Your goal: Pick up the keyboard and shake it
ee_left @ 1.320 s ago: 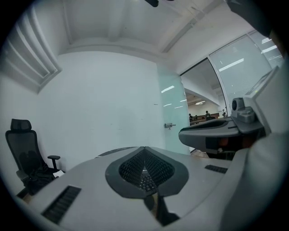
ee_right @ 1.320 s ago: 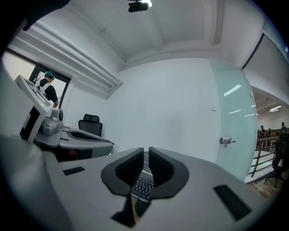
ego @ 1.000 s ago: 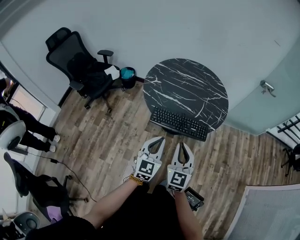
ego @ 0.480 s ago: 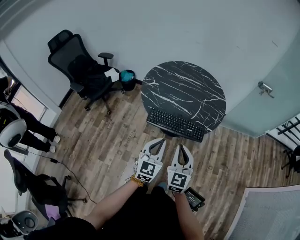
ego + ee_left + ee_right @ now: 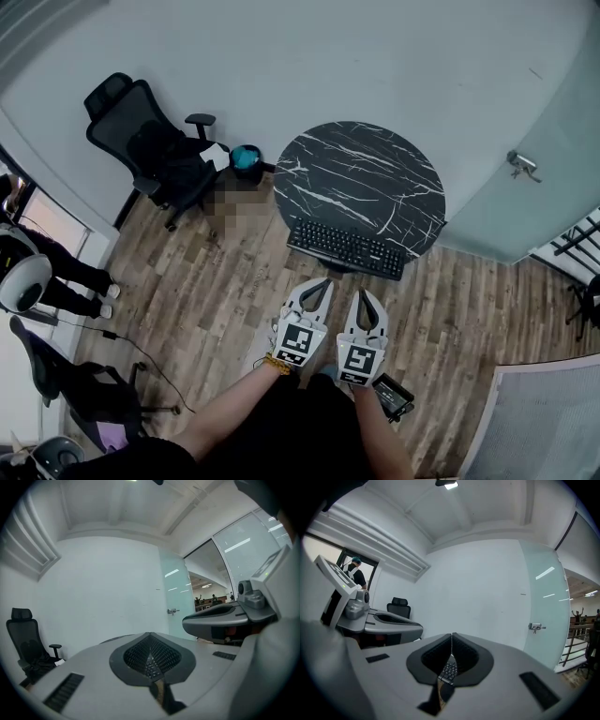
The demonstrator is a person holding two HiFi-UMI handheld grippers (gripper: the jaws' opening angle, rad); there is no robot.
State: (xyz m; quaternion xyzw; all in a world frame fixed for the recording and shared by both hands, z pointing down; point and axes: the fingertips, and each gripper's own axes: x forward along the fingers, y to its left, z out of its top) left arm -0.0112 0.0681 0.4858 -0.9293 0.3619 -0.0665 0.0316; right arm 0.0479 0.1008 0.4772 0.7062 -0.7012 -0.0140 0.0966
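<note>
Grey jaws on the left gripper and right gripper are pressing together on nothing, pointing toward the keyboard but hanging well short of it. Black and long, the keyboard is lying flat at the near rim of the round marble bench. It may be awaiting lifting or resting after shaking. Either way, it is likely needing support at both ends.

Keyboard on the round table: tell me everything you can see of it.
The black rectangular keyboard looks plastic, with rows of dark keys. It lies flat, keys up, at the near rim of the round black marble-patterned table, slightly skewed. Only the table touches it; the left tongs and right tongs are shut, empty, short of it. No cable is discernible.
</note>
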